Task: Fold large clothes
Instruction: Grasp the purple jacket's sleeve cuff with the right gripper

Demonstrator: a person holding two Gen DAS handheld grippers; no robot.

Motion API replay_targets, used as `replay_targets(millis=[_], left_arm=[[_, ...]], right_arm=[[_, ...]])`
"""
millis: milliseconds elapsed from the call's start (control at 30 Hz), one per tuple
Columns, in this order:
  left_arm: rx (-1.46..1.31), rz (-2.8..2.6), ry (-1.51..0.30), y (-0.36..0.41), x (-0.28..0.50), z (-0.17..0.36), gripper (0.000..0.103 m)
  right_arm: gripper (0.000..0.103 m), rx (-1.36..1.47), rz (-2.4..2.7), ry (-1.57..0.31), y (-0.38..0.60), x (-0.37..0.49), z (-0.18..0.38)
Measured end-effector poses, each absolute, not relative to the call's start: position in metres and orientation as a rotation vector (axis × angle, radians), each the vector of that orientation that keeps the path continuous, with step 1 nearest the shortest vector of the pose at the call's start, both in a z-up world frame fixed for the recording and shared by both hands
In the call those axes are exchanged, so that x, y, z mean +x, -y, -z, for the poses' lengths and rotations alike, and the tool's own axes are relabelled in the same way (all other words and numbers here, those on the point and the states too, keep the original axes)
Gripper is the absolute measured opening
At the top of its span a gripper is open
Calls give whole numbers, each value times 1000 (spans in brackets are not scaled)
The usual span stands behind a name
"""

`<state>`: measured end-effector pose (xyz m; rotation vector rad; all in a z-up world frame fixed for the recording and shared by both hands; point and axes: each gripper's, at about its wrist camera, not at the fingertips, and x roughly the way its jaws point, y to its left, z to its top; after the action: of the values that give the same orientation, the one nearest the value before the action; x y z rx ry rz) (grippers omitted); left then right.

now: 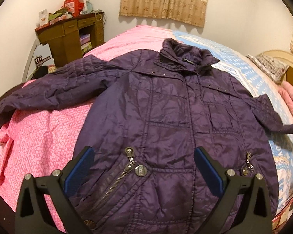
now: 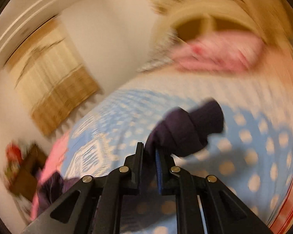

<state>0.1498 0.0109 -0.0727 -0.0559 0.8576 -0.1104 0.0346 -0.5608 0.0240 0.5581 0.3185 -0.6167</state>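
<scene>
Lying flat with its front up on the bed (image 1: 49,136) is one purple quilted jacket (image 1: 175,120), the collar at the far end and the hem nearest to the left wrist camera. It has two sleeves: the left sleeve (image 1: 49,89) stretches out over the pink cover, and the right sleeve (image 2: 187,130) lies over the blue dotted cover (image 2: 253,146). Two metal pocket zippers can be counted near the hem, one on each side, and several small snap studs below the collar. The left gripper (image 1: 144,165) hovers above the lower front of the jacket with its two blue-padded fingers spread wide, and nothing is between them. The right gripper (image 2: 149,152) is pressed together on the cuff end of the right sleeve, and the cloth bunches up just past its tips; this view is strongly blurred. Around the bed stand one brown wooden desk (image 1: 72,39) with boxes and clutter piled on top, and one beige curtain (image 1: 164,0) on the far wall. One patterned pillow (image 1: 269,66) lies by the rounded headboard. The jacket fabric looks thin, shiny and wrinkled, stitched into squares.
</scene>
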Motion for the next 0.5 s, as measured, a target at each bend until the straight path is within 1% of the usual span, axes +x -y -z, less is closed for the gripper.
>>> replay_targets(millis=[67,133,200,267,367,433,500], left_arm=[[-71,107,-852,-16,149,71,103],[-86,99,-834,-24,147,67,103],[-96,84,-820,-33,146,64,103],[-117,63,-816,-43,146,63,103],[-151,58,-820,-59,143,61,103],[-126,39,-794,-69,137,58,103],[-68,3,-763,-74,132,57,103]], right_arm=[[10,375,540,-323,516,71,-59],[10,227,426,-331,459,100,-81],[10,66,280,-352,389,136,-98],[9,-11,109,-396,323,170,-100],[10,99,-76,-453,270,199,-83],[10,242,-142,-477,263,208,-62],[10,364,-157,-475,273,199,-40]])
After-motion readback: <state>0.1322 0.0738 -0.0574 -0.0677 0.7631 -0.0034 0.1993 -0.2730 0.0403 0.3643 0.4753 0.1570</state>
